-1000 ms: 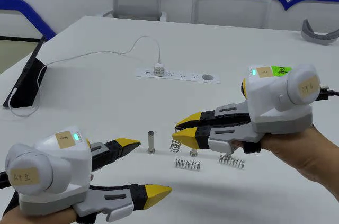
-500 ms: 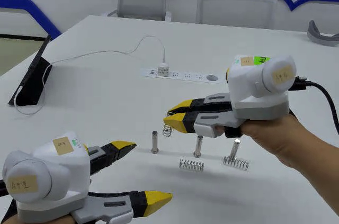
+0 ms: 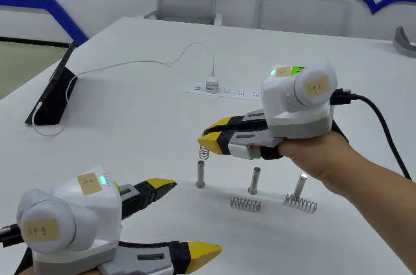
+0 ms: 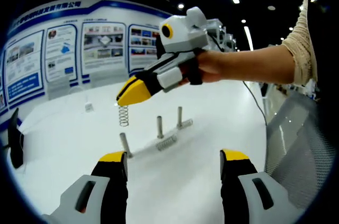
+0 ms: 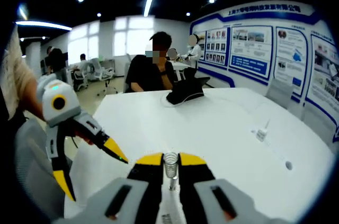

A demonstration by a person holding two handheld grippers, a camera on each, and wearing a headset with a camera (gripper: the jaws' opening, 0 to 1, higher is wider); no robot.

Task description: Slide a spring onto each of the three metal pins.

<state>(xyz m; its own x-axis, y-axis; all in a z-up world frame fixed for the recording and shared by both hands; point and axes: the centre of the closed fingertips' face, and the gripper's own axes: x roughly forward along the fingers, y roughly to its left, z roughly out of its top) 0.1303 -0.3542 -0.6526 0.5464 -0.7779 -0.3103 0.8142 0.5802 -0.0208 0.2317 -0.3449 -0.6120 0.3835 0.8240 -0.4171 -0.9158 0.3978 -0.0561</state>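
1. At the near edge of the table (image 3: 123, 132), the left gripper (image 3: 193, 218) is being held idle, its jaws spread wide with nothing between them.
2. Just beyond, a loose spring (image 3: 246, 204) is lying flat beside the middle pin (image 3: 254, 181), and a second loose spring (image 3: 301, 204) is lying by the right pin (image 3: 299, 186).
3. Above the left pin (image 3: 201, 174), the hanging spring (image 3: 204, 153) is being pinched by its top in the right gripper (image 3: 207, 140) — its lower end just over the pin's tip.
4. The first threading is judged to be in hand, since no pin is being worn by a spring; next, the coil is needing to be centred and lowered — then let go.
5. Farther off, a power strip (image 3: 224, 91) is lying.
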